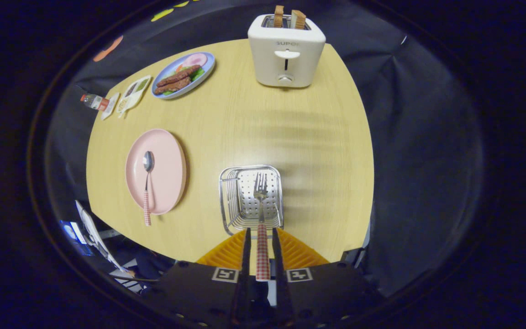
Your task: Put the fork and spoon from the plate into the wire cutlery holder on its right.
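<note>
Gripper [261, 240] clamps one fork [260, 208] over one wire holder [226, 201]; one spoon [147, 183] on one pink plate [167, 169].

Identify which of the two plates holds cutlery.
The pink plate: a spoon lies on it. The blue plate holds food. The gripper grips the fork.

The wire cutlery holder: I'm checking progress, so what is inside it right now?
The wire cutlery holder shows its perforated metal floor. The fork, held by the shut claw, has its tines over the opening. The fork hides the strip of floor beneath it.
</note>
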`<state>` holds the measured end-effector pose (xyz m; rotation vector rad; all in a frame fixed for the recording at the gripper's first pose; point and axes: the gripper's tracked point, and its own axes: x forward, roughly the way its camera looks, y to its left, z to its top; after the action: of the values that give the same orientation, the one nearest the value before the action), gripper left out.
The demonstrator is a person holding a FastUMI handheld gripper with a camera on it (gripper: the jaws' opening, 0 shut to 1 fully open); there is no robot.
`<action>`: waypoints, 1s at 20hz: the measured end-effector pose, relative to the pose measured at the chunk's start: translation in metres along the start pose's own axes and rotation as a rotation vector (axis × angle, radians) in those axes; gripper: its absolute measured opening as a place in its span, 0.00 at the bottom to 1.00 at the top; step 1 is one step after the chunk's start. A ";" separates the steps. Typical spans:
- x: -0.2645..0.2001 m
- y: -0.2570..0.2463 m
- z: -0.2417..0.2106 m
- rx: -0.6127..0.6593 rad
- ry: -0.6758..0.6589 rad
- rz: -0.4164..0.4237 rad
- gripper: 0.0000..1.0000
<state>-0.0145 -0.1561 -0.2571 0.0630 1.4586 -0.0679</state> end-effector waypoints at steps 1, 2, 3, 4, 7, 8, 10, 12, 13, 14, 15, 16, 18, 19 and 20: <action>-0.005 0.000 0.004 -0.015 -0.038 -0.009 0.33; -0.010 0.002 0.010 -0.029 -0.084 -0.015 0.44; -0.018 0.005 0.016 -0.037 -0.130 -0.020 0.54; -0.025 0.011 0.019 -0.044 -0.173 -0.017 0.62; -0.045 0.050 0.022 -0.038 -0.279 0.060 0.75; -0.048 0.064 0.021 -0.037 -0.306 0.084 0.85; -0.055 0.092 0.024 -0.053 -0.372 0.107 0.95; -0.056 0.125 0.020 -0.087 -0.424 0.128 0.97; -0.053 0.144 0.020 -0.110 -0.445 0.135 0.97; -0.046 0.164 0.018 -0.136 -0.466 0.143 0.97; -0.038 0.182 0.016 -0.165 -0.484 0.148 0.97; -0.028 0.201 0.013 -0.187 -0.497 0.164 0.97; -0.007 0.232 0.007 -0.210 -0.518 0.186 0.97; 0.005 0.241 0.004 -0.211 -0.523 0.185 0.97; 0.017 0.250 0.002 -0.207 -0.530 0.186 0.97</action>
<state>0.0107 0.0925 -0.2738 0.0091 0.9189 0.2051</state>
